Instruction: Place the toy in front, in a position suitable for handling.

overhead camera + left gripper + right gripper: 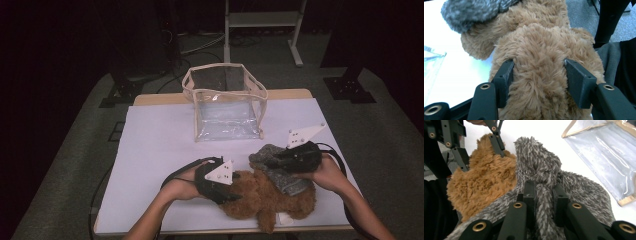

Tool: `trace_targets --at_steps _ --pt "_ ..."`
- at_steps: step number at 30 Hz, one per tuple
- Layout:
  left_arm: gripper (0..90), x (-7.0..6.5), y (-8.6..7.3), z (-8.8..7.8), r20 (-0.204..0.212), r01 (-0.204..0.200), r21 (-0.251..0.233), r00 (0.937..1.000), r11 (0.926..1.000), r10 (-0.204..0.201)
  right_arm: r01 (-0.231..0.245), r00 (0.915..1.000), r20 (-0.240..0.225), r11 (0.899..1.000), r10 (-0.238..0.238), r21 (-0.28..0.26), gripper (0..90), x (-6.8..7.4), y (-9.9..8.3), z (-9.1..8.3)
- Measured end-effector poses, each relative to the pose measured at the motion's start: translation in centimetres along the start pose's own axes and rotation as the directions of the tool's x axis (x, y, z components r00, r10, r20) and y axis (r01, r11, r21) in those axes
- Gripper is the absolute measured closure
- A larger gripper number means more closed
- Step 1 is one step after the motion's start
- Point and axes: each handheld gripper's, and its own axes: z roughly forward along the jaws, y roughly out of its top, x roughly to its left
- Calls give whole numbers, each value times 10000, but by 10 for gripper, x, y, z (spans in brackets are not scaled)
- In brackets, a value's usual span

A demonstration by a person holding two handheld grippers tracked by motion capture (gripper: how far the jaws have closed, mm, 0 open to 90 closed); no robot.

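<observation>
Tongs at work on a brown plush bear lying at the near edge of the white-covered bench: the left tongs are clamped around a thick fold of the bear's fur, both jaws pressed into the pile, as the left gripper view shows. At the other side, the right tongs are clenched on a ridge of the grey fuzzy cloth draped over the bear's upper part, the fabric bunched up between the jaws in the right gripper view. Each hand comes in from the bench's near side, cables trailing off behind. Farther back, near the middle of the bench, a clear plastic bag with beige trim stands upright and open-topped, well apart from the bear. Beyond the bench, a metal frame stands on the grey floor in the dark
</observation>
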Motion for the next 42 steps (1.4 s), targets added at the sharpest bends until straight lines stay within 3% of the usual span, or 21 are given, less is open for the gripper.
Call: trace_targets --at_steps 5,9,18,22,24,27,32,37,41,42 --pt "434 -1 1 0 -5 -51 54 10000 10000 51 473 9985 -269 9987 -478 -202 768 10 13 5" --pt "434 0 0 -1 6 -13 22 10000 10000 13 753 9966 -346 9972 -751 36 768 11 20 14" --pt "435 6 -2 1 -116 274 -58 9996 9996 -274 203 9997 -101 9997 -205 -155 768 13 -3 -9" --pt "433 11 0 2 -229 314 178 9993 9993 -310 659 9969 -401 9973 -672 -330 768 25 4 -4" --pt "433 15 -1 1 -303 371 233 9989 9990 -364 1035 9936 -457 9946 -1038 -90 767 32 8 3" --pt "440 20 -5 -1 -428 585 112 9974 9982 -579 1074 9938 -314 9940 -1068 192 767 31 2 5" --pt "451 24 -9 -4 -597 721 -28 9956 9974 -721 520 9979 386 9985 -526 177 767 22 -22 -20" --pt "440 27 -5 -3 -720 556 203 9959 9982 -540 126 9970 766 9994 -101 -323 765 23 -32 -35" --pt "416 33 -8 -7 -775 784 104 9940 9969 -773 599 9971 502 9974 -579 -397 759 33 -23 -22" --pt "413 35 -9 -8 -814 855 59 9931 9963 -847 1052 9926 627 9943 -1038 -189 759 37 -20 -14"
